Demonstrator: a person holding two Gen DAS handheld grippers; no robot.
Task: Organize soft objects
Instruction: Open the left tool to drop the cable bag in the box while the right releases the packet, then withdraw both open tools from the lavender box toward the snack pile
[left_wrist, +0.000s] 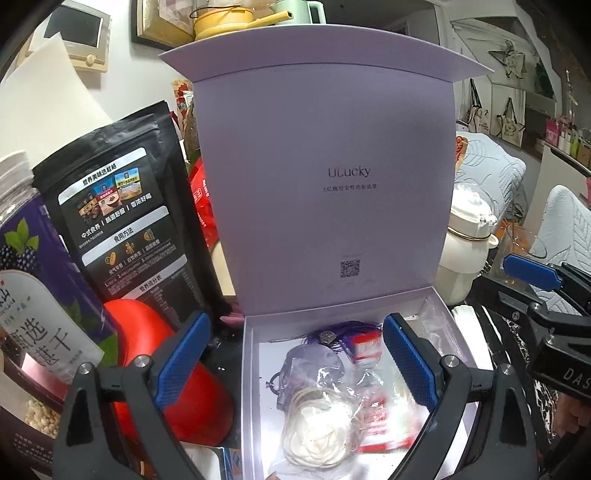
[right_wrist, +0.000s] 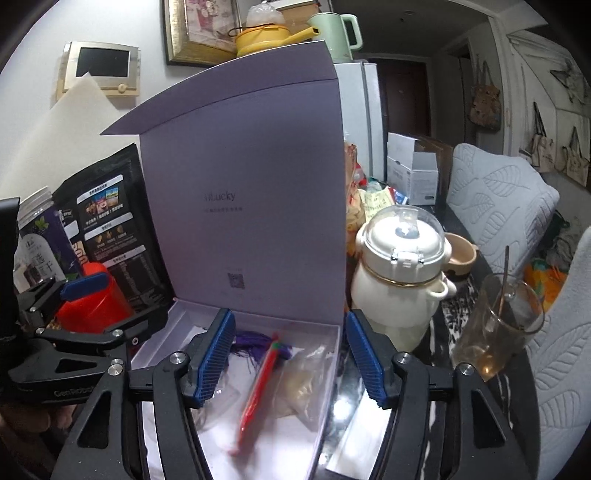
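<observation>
Lavender card box (left_wrist: 255, 369), lid (left_wrist: 325, 177) propped upright, base cut off at the lower frame edge. Contents: cream coiled soft piece in clear wrap (left_wrist: 317, 435), grey-purple pouch (left_wrist: 314, 362), purple tassel (right_wrist: 247, 341), red strip (right_wrist: 258, 391), blurred; beige bagged item (right_wrist: 303, 387), kind unclear.

Left gripper (left_wrist: 295, 362): jaws released wide, straddling the box's left wall, grasping nothing.

Right gripper (right_wrist: 291, 358): jaws apart over the box's right side, empty.

Worktop surround: red glossy container (left_wrist: 177, 387), black printed pouch (left_wrist: 122, 221), cream lidded jug (right_wrist: 402, 280), glass tumbler (right_wrist: 498, 325).
</observation>
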